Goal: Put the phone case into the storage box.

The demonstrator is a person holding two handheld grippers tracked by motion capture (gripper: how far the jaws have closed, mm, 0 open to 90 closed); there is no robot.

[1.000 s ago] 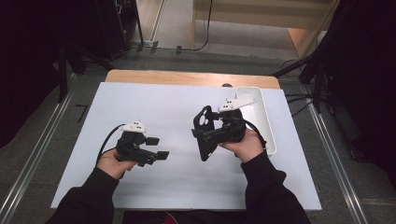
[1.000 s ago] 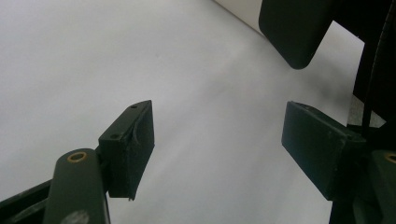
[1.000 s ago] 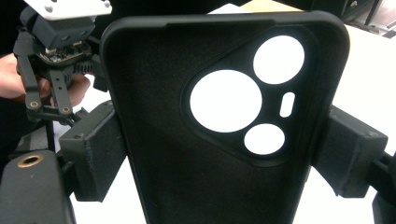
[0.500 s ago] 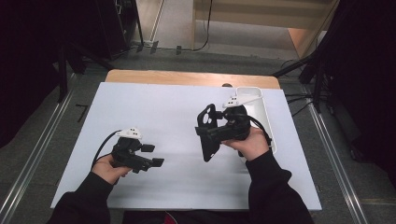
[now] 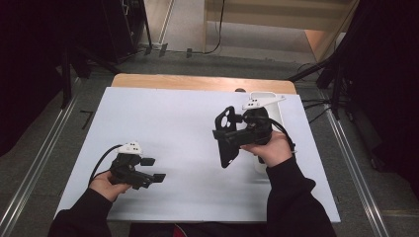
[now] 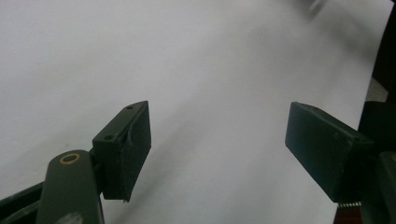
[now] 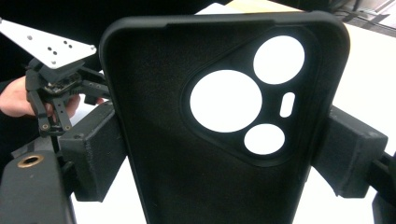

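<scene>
One black phone case (image 7: pixel 219 121) held in right gripper (image 5: pixel 232 140), pads pressing its two long edges, camera cutouts facing lens; in high view case hangs above white table (image 5: pixel 168 123), mid-right, near white tray (image 5: pixel 274 106). Left gripper (image 5: pixel 154 169) low over table near left front, jaws apart, just been opening, nothing between pads (image 6: pixel 128 140). Judgement: case light, thin-walled, likely soft and flexible, matte so not slippery, not fragile; squeezes inward if pinched hard. Best hold: across side rims below cutout cluster, light pressure
</scene>
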